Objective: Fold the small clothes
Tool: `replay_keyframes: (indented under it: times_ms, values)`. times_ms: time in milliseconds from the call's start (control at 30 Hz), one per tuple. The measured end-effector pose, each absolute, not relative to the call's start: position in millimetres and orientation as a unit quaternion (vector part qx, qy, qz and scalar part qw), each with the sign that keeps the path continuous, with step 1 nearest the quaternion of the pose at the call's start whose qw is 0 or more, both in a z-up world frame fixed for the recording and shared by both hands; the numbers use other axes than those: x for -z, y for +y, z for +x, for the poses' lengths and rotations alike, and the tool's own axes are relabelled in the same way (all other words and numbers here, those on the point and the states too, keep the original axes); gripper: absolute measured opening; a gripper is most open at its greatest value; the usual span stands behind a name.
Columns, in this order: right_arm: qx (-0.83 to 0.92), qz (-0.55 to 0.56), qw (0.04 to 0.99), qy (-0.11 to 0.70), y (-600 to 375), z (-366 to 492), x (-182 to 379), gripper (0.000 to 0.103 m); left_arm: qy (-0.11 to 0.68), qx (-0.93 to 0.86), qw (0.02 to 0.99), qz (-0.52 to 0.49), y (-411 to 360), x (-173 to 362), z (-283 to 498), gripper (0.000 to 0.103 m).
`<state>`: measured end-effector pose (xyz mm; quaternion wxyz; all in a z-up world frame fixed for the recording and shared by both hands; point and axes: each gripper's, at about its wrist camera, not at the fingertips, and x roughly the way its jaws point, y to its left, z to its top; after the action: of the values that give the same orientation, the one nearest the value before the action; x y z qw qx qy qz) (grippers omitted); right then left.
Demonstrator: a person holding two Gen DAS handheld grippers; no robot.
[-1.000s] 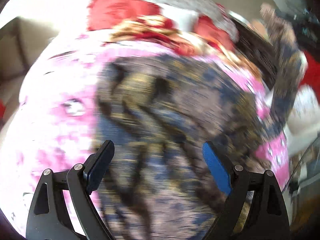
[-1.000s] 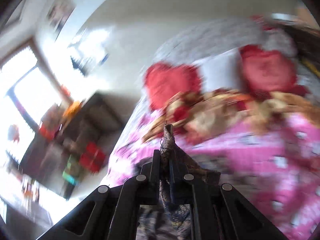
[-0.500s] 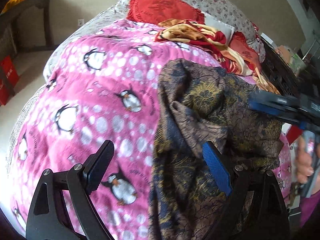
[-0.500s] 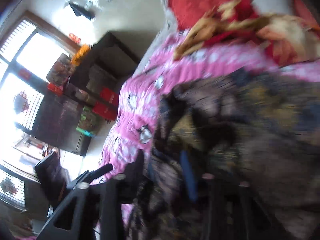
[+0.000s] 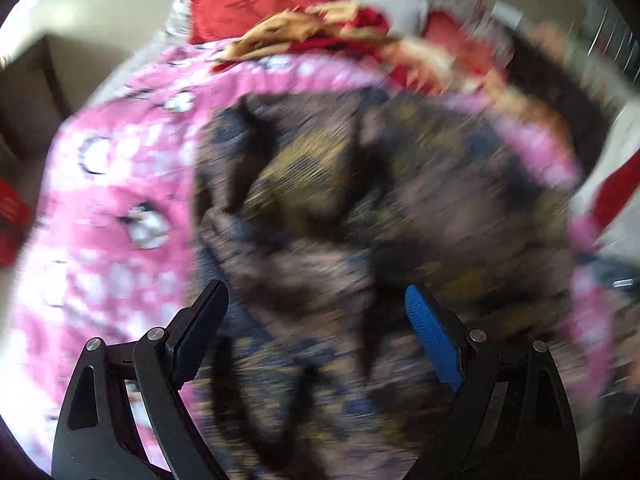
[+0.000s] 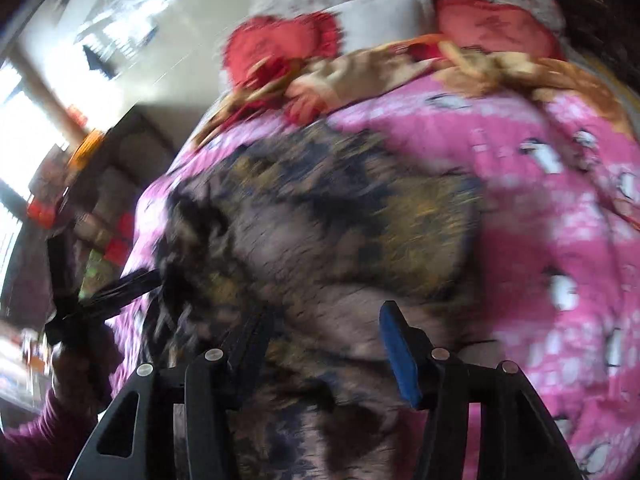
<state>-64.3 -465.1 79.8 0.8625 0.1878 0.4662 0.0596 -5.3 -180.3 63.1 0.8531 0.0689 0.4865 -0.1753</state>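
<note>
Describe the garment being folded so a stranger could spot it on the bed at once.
Start from the pink penguin blanket that covers the bed. On it, nearer the cameras than the red cushions and the red and tan cloth, lies a rumpled garment. It is the only dark piece there, patterned in brown, navy and mustard gold.

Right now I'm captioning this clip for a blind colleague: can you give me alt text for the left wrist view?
A crumpled dark garment patterned in brown, gold and navy lies on a pink penguin-print blanket, just ahead of the open left gripper. Red cushions and a red and tan cloth sit at the far end. The picture is motion-blurred.
</note>
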Motion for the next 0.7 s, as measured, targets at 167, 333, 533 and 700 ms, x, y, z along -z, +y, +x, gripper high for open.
replay_keyframes:
  times_ms: [167, 333, 533, 700]
  values:
    - [-0.123, 0.073, 0.878, 0.457, -384.5, -35.5, -76.2, 0.053, 0.516, 0.121, 0.847, 0.051, -143.0, -44.9, 6.7, 0.09]
    - [-0.181, 0.045, 0.849, 0.494, -325.4, 25.9, -36.3, 0.053, 0.529, 0.124, 0.84, -0.004, -112.3, -40.5, 11.3, 0.09]
    - [-0.156, 0.017, 0.863, 0.481, -324.8, 48.6, -37.4, 0.007, 0.515, 0.139, 0.846, 0.007, -104.5, -40.7, -3.2, 0.09]
    - [-0.116, 0.009, 0.902, 0.416, -339.7, 53.1, -76.0, 0.006, 0.465, 0.132, 0.875, -0.014, -97.1, -63.7, -5.5, 0.09]
